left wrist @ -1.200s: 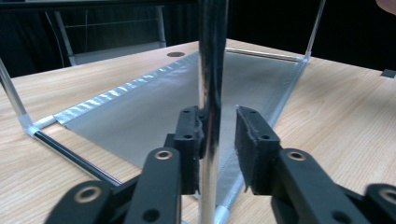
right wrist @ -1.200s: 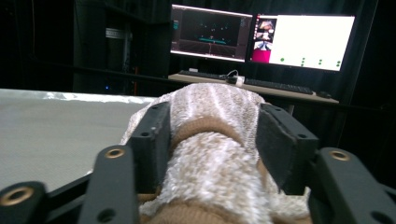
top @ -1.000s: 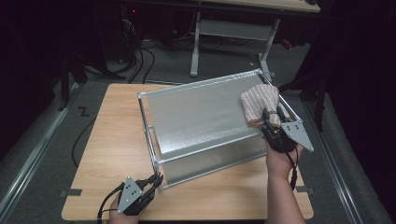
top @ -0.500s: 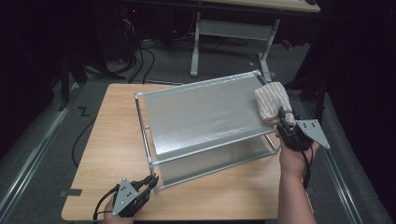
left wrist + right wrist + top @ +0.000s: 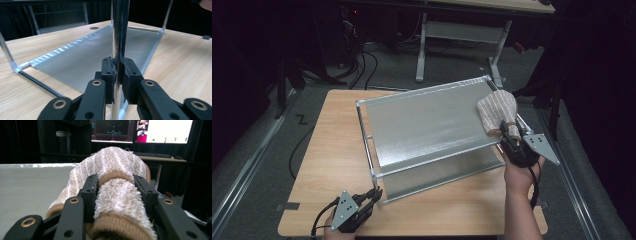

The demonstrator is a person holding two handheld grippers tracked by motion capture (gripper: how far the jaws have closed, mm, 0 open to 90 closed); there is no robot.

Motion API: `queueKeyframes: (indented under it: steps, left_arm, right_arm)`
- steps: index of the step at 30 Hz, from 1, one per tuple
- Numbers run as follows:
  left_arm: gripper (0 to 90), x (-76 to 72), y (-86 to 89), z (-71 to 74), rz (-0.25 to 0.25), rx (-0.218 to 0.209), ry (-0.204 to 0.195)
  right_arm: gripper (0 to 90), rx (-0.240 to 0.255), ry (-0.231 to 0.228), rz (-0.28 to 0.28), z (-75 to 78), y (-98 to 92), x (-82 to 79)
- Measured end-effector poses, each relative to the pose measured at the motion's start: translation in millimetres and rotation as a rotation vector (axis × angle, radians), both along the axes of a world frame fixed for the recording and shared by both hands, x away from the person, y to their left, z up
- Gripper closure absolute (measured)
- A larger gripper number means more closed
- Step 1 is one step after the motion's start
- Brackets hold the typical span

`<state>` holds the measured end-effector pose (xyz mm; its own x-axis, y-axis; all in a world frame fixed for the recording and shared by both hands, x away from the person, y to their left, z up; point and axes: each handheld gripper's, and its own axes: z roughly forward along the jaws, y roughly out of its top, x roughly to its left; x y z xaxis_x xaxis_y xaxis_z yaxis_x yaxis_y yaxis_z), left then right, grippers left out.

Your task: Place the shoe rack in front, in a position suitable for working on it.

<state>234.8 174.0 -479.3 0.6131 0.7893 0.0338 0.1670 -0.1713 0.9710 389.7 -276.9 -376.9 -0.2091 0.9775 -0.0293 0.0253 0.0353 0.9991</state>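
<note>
The towel [image 5: 497, 112] lay rolled on the rack's [image 5: 427, 125] top shelf at its far right corner, its long axis in line with the right gripper [image 5: 512, 134], whose jaws had just been closing around its near end. The left gripper [image 5: 373, 195] was clamped on the rack's near post [image 5: 119, 37]. The towel's underside was hidden.

We see a dim lab, lit monitors [image 5: 142, 131], keyboard [image 5: 152, 154], floor cables [image 5: 362, 55], wooden worktop [image 5: 332, 145], adjustable desk frame [image 5: 462, 30]
</note>
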Motion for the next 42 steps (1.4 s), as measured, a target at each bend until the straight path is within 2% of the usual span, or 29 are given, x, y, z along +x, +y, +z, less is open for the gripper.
queueKeyframes:
  steps: [5,8,15,18,22,27,34,42]
  left_arm:
    - [79.8,-10.5,-12.7,1.1,-0.029,0.030,-0.015]
    - [79.5,-15.0,-16.6,1.3,-0.037,0.042,-0.021]
    - [79.5,-11.6,-16.3,-0.3,-0.072,0.026,-0.022]
    - [79.4,-10.4,-15.8,-0.8,-0.083,0.028,-0.026]
    - [79.2,-10.1,-15.9,-1.1,-0.084,0.025,-0.023]
    - [78.8,-11.2,-17.1,-0.2,-0.076,0.039,-0.023]
    - [79.2,-11.8,-17.7,-0.1,-0.073,0.038,-0.017]
    - [79.2,-12.4,-19.0,0.0,-0.072,0.041,-0.017]
  right_arm:
    - [57.8,-0.006,-0.032,0.024,-3.8,18.8,-7.6]
    - [57.6,-0.001,-0.044,0.056,-5.8,32.2,-12.6]
    - [56.4,-0.028,-0.063,0.134,-7.0,70.3,-29.1]
    - [56.0,-0.065,-0.089,0.172,-7.8,90.5,-37.6]
    - [54.3,-0.080,-0.112,0.218,-10.9,117.5,-49.9]
    - [50.1,-0.061,-0.110,0.259,-14.3,139.1,-63.2]
    - [51.5,-0.017,-0.091,0.329,-14.3,156.8,-82.0]
    - [51.9,-0.039,-0.095,0.455,-12.5,189.4,-106.4]
